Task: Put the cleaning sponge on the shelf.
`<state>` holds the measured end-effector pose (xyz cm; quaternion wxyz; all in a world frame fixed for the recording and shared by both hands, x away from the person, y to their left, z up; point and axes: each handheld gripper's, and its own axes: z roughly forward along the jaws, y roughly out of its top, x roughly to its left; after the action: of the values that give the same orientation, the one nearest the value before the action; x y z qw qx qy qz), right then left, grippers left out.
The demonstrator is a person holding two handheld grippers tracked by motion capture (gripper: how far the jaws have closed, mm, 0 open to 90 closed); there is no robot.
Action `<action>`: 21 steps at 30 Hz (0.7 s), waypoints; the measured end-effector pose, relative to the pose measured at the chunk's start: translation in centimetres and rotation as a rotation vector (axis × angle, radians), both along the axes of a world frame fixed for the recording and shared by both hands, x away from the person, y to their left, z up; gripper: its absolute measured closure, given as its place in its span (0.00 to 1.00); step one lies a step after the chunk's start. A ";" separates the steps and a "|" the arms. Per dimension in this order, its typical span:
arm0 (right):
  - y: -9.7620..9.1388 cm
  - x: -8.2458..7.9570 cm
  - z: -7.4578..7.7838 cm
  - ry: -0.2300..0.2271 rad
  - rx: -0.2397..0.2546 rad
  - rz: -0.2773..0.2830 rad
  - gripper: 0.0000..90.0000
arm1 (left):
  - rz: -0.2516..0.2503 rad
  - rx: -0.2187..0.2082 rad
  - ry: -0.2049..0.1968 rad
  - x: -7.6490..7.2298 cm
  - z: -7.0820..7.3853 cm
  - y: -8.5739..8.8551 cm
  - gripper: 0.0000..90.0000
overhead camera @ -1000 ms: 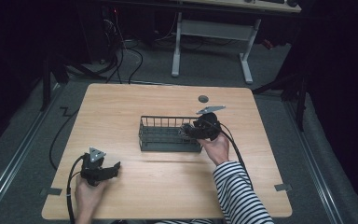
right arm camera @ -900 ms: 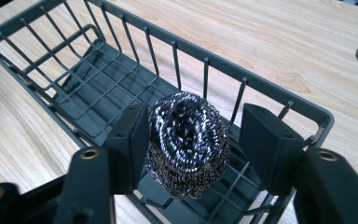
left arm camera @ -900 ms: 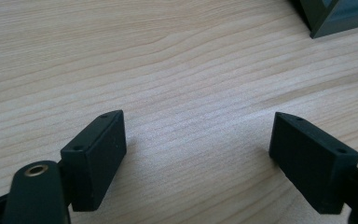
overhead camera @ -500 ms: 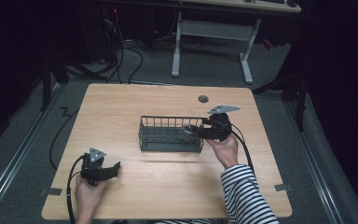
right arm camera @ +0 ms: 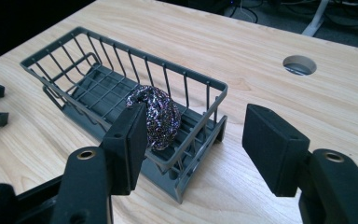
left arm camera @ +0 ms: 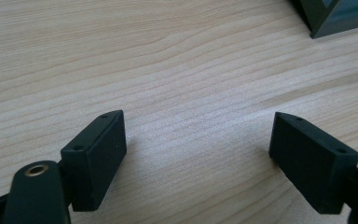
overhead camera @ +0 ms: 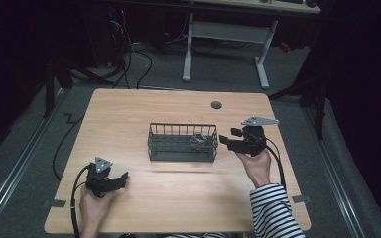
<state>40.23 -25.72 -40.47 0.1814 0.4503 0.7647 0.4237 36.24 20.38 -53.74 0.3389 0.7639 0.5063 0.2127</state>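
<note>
Two grippers are at work over the light wooden table, and the right gripper is far the nearer to the task's thing. That thing, a small crumpled ball of glittery dark foil-like material, lies inside the dark grey wire basket, at the basket's end toward the table's right edge. From the high view the right gripper hangs just outside that end, its fingers pointing toward the table's left edge, so the ball lies straight ahead of them beyond the basket's short wire wall. The basket's long axis runs parallel to the table's near edge, in line with the gripper's reach. The right fingers stand apart with nothing between them; they have just been opening, then easing slightly closed. Any return to the ball would, I judge, have to go over that end wall rather than through it.

The left gripper rests near the table's near left corner, well apart from the basket, its fingers spread wide over bare wood and holding nothing.

Compared with a second ago, the right gripper has drawn back out of the basket toward the table's right edge, leaving the ball inside. The left gripper has not moved.
</note>
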 end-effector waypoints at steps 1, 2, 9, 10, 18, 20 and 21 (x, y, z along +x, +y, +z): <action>-0.2 -0.2 0.1 -0.003 0.001 -0.004 0.46 | 0.000 0.000 0.000 0.0 0.0 0.0 0.21; -0.6 -0.5 0.3 -0.008 0.005 -0.011 0.45 | 0.000 0.000 0.000 0.0 0.0 0.0 0.21; -1.8 -1.5 0.2 -0.013 0.037 -0.032 0.45 | 0.001 0.000 0.000 0.0 0.0 0.0 0.21; -2.0 -2.0 0.4 -0.022 0.046 -0.030 0.45 | 0.001 0.000 0.000 0.0 0.0 0.0 0.21; -2.8 -2.9 0.6 -0.040 0.045 -0.049 0.46 | 0.001 0.000 0.000 0.0 0.0 0.0 0.21; -3.6 -3.4 0.1 -0.034 0.042 -0.073 0.46 | 0.001 0.000 0.000 0.0 0.0 0.0 0.21; -3.6 -3.4 0.1 -0.034 0.042 -0.073 0.46 | 0.001 0.000 0.000 0.0 0.0 0.0 0.21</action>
<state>36.80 -29.29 -40.38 0.2001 0.4743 0.7355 0.4405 36.25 20.38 -53.74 0.3390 0.7636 0.5067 0.2129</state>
